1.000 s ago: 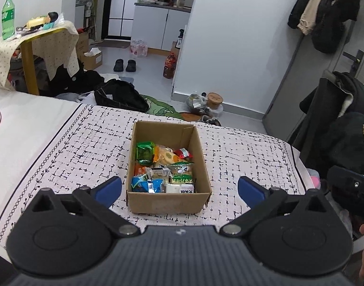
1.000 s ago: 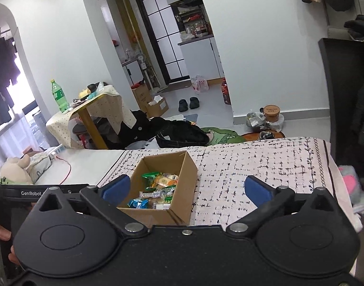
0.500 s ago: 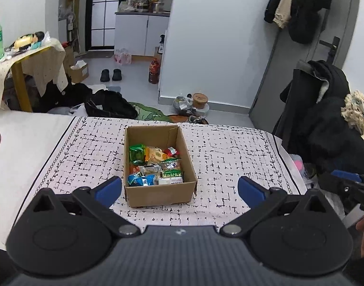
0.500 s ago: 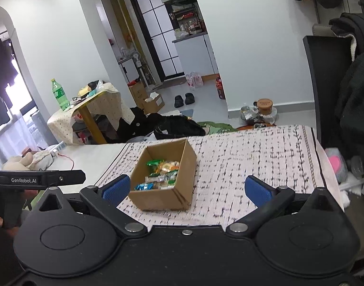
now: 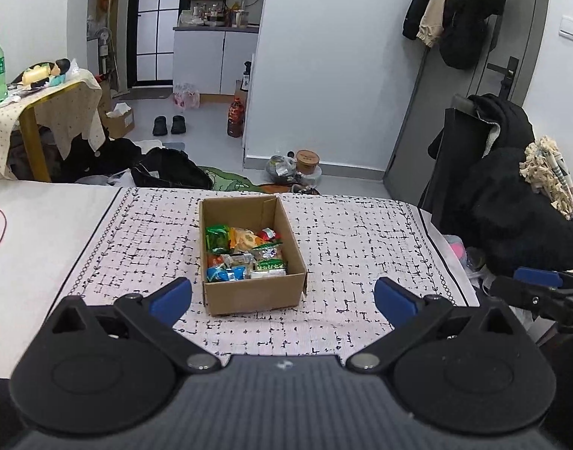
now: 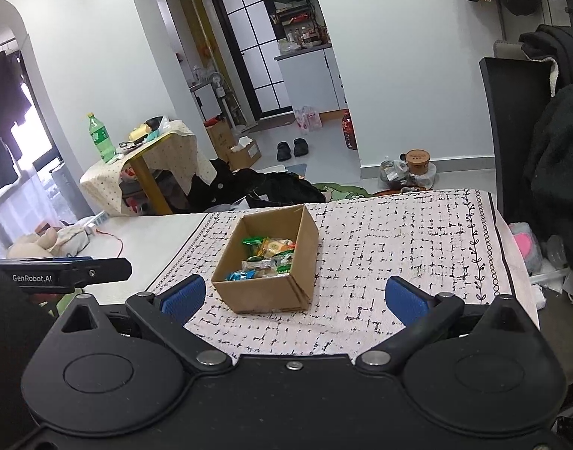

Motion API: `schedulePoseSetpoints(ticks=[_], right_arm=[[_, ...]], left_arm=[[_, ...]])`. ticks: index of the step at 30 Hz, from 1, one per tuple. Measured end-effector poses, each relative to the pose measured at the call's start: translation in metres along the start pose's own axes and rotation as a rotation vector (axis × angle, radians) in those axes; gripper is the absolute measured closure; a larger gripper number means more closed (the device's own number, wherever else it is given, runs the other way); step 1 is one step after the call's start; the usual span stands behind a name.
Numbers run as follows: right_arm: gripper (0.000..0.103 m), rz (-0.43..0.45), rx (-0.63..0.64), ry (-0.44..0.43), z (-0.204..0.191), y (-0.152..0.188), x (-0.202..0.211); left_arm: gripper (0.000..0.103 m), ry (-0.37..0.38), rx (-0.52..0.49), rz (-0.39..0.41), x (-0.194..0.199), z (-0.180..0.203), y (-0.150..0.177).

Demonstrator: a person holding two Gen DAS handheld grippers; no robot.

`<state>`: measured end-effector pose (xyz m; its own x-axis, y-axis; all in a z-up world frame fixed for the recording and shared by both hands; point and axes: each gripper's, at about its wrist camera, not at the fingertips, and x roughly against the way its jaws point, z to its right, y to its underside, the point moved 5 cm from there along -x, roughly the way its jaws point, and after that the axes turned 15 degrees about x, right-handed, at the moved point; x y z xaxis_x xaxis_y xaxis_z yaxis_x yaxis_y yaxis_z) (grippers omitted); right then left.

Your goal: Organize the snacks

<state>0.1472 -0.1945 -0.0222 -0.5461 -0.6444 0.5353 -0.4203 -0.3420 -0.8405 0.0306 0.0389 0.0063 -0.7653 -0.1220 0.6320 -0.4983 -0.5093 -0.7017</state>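
Snacks (image 5: 243, 253) heaped in cardboard box (image 5: 254, 296) at centre of patterned cloth (image 5: 361, 232), none loose on cloth. Left gripper (image 5: 282, 298) spread wide, empty, box at 12 o'clock. Right gripper (image 6: 294, 296) likewise spread, empty, box at 11 o'clock. Both held back off box; sorted already or awaiting unpacking, can't say.
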Motion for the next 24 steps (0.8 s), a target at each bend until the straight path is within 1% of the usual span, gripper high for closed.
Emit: schedulePoseSetpoints(ticks=[6,15,24], right_arm=[[0.000,-0.020,-0.014,0.016,-0.002,0.001,0.007],[0.000,-0.018,0.012,0.065,-0.007,-0.001,0.021],[0.000,-0.020,0.009,0.070,-0.007,0.000,0.020]], left_arm=[[0.000,0.001,0.003,0.012,0.013,0.000,0.003],[0.000,0.024,-0.015,0.016,0.024,0.002,0.009],[0.000,0.020,-0.018,0.026,0.028,0.000,0.010]])
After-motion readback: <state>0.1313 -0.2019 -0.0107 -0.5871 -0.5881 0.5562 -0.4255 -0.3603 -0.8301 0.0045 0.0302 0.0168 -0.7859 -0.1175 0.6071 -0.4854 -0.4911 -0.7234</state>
